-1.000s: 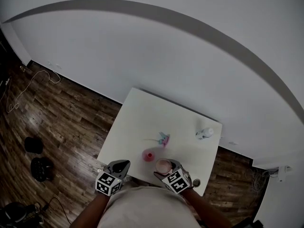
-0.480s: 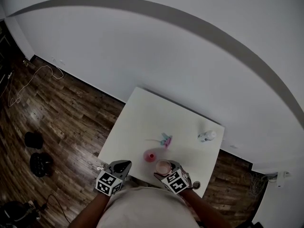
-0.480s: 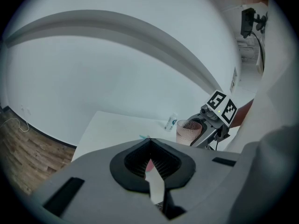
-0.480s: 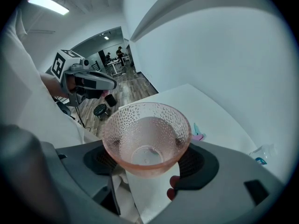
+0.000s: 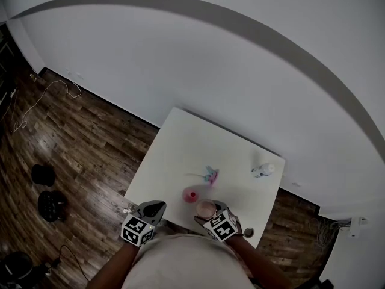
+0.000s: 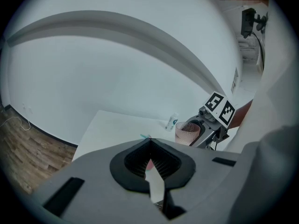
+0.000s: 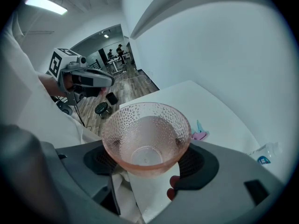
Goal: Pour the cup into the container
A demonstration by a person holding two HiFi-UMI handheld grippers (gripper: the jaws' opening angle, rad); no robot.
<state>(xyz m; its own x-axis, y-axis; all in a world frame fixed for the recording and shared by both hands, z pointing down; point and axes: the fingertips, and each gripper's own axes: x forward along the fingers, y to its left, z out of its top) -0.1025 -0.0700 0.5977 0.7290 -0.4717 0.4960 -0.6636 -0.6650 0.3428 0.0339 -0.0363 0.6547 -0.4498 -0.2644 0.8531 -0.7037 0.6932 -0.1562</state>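
Observation:
A pink dimpled glass cup [image 5: 206, 208] [image 7: 146, 137] stands upright between the jaws of my right gripper [image 5: 208, 213] [image 7: 149, 160], which is shut on it just above the table's near edge. The left gripper view shows the same cup [image 6: 188, 132] from the side. A small pink-red round container [image 5: 191, 195] sits on the white table [image 5: 198, 149], just left of and beyond the cup. My left gripper [image 5: 156, 208] [image 6: 149, 143] hovers at the near left corner, shut with nothing in it. What the cup holds is unclear.
A small white bottle [image 5: 261, 170] [image 7: 267, 153] lies near the table's right edge. A pink and teal object [image 5: 209, 175] [image 7: 198, 133] lies mid-table beyond the container. Wooden floor [image 5: 72, 155] surrounds the table; a white wall rises behind it.
The right gripper has edged slightly forward with the cup, towards the container. The left gripper has stayed where it was.

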